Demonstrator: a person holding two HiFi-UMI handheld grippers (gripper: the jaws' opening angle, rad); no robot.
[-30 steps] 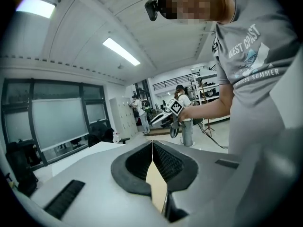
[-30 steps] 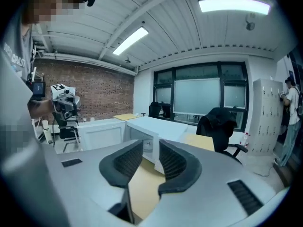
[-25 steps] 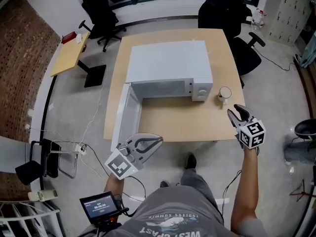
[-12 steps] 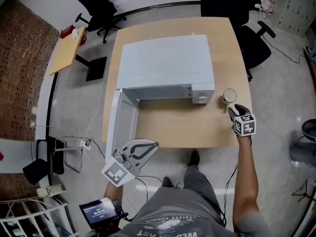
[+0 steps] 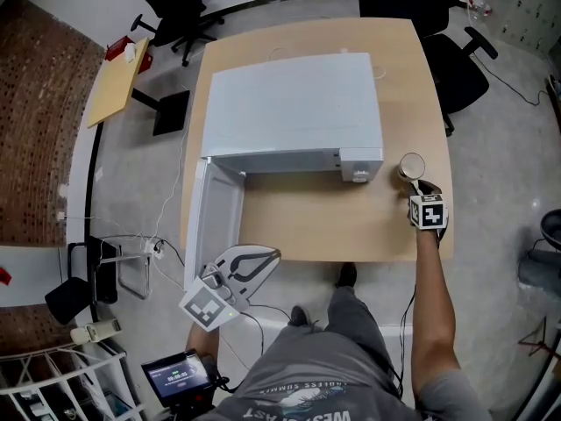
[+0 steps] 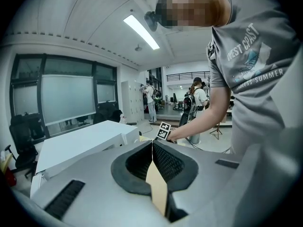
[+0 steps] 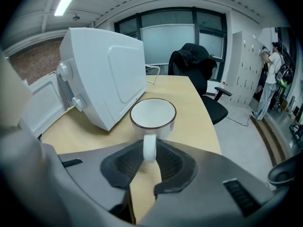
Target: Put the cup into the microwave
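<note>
A white cup (image 5: 412, 166) with a dark rim stands on the wooden table (image 5: 316, 222), just right of the white microwave (image 5: 294, 103). The microwave's door (image 5: 215, 217) hangs open toward the table's front left. My right gripper (image 5: 419, 185) points down at the cup. Its jaws have just been closing, and in the right gripper view they flank the cup (image 7: 153, 113), pads tight against its handle (image 7: 149, 148). My left gripper (image 5: 267, 257) hovers off the front edge near the open door, shut and empty, its fingertips (image 6: 152, 143) meeting in a line.
Black office chairs (image 5: 456, 51) stand behind and to the right of the table. A small wooden side table (image 5: 114, 90) is at the far left. Cables and a power strip (image 5: 145, 253) lie on the floor at the left. People stand in the distance (image 6: 195, 96).
My right gripper dropped from beside the table down to the cup, and its jaws came in around the handle. The left gripper shifted slightly toward the front edge.
</note>
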